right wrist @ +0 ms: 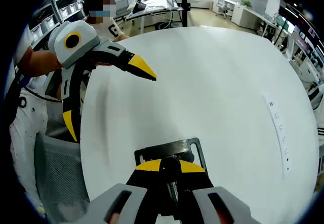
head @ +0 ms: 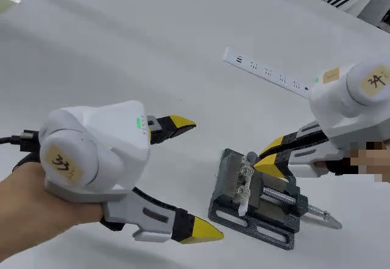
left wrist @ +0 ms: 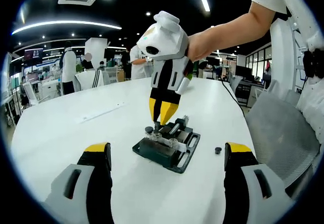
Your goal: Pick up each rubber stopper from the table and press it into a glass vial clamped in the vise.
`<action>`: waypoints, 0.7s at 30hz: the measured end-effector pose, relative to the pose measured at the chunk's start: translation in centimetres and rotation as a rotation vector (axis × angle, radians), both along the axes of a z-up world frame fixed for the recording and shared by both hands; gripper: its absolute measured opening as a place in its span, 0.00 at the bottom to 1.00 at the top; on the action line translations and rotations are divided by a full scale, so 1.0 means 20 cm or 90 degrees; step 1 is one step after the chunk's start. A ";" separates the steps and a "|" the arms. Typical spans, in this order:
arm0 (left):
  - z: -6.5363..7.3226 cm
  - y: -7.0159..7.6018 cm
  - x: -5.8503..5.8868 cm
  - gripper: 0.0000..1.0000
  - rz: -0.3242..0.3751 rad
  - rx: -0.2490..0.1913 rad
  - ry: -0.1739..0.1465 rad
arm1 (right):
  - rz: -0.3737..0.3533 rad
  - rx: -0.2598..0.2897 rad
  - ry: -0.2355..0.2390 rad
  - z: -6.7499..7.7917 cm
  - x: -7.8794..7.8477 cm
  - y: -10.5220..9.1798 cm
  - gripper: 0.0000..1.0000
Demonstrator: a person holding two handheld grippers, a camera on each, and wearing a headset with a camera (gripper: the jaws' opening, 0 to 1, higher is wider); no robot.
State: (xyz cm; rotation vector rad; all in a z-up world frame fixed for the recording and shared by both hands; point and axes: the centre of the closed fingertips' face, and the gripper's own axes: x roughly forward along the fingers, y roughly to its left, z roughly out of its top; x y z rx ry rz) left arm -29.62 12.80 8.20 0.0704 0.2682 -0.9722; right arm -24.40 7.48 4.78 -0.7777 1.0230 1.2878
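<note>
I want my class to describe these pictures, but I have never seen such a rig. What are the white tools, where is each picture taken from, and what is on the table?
No robot: a person holds two two-jaw grippers. The head view looks down from a headset; each round view rides on one gripper. On the table stands a vise clamping glass vials; a power strip and a spare stopper lie nearby. The left gripper is open and empty. The right gripper, over the vise, seems shut on a dark stopper.

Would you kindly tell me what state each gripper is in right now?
Left gripper: open, empty.
Right gripper: closed on a rubber stopper above the vise.
</note>
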 end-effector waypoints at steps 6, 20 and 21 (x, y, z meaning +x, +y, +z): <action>-0.01 -0.01 -0.01 0.92 -0.004 -0.003 0.004 | 0.000 -0.009 0.000 -0.02 0.01 -0.01 0.05; -0.01 -0.03 -0.02 0.92 -0.007 -0.012 0.006 | 0.002 -0.034 0.001 -0.07 0.02 -0.02 0.05; -0.01 -0.03 -0.02 0.92 -0.007 -0.012 0.006 | 0.003 -0.036 0.001 -0.07 0.02 -0.02 0.05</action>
